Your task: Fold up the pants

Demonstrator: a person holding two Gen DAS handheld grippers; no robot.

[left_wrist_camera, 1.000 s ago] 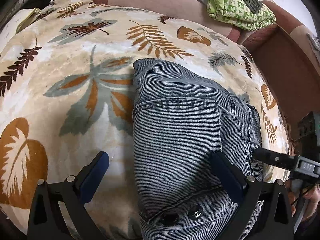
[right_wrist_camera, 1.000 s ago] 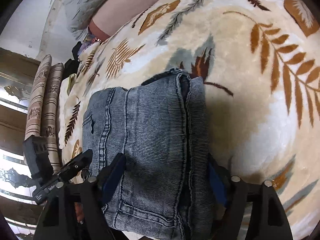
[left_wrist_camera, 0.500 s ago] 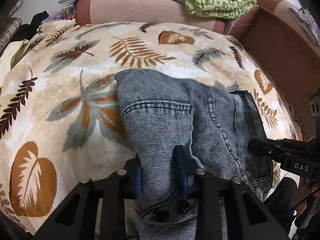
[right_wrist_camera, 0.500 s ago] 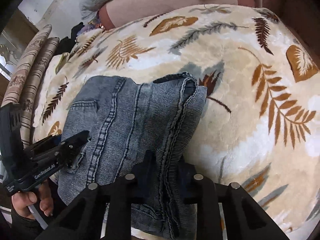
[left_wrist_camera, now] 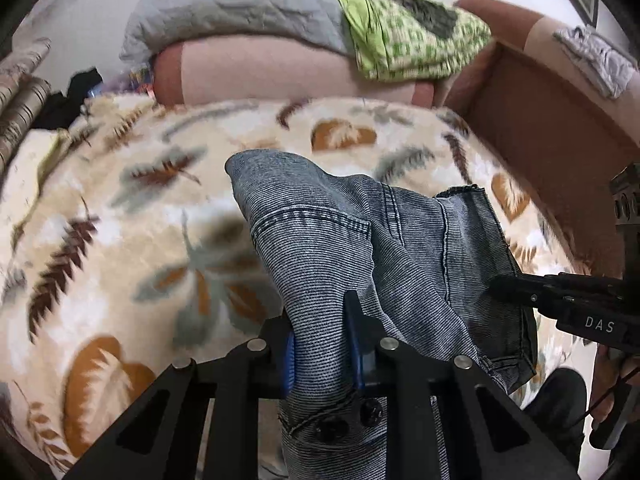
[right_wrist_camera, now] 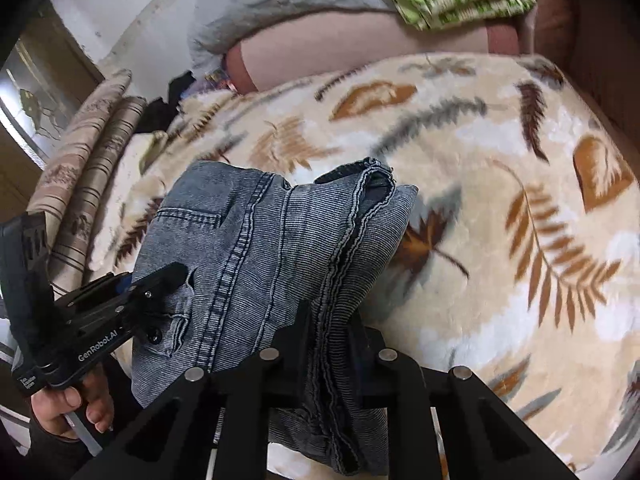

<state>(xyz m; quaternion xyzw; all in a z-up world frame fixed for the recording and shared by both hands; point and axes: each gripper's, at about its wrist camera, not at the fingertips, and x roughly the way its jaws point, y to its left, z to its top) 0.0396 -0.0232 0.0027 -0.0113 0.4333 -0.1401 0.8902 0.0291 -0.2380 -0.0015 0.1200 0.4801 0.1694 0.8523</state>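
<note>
left wrist view: the left gripper [left_wrist_camera: 322, 344] has just been closing and now pinches a bunched edge of the grey denim pants [left_wrist_camera: 360, 248] by the waistband buttons. the folded pants hang lifted over the leaf-print blanket [left_wrist_camera: 120, 240]. right wrist view: the right gripper [right_wrist_camera: 326, 332], also just closing, clamps the stacked seam edges of the pants [right_wrist_camera: 260, 248]. a hand [right_wrist_camera: 68, 408] holds the left gripper's handle.

Both grippers, the left gripper [left_wrist_camera: 323, 350] and the right gripper [right_wrist_camera: 328, 344], are matte black with silver round screws on slotted fingers, blue pads on the left, and white "GenRobot.AI" and "DAS" lettering on their sides.
</note>
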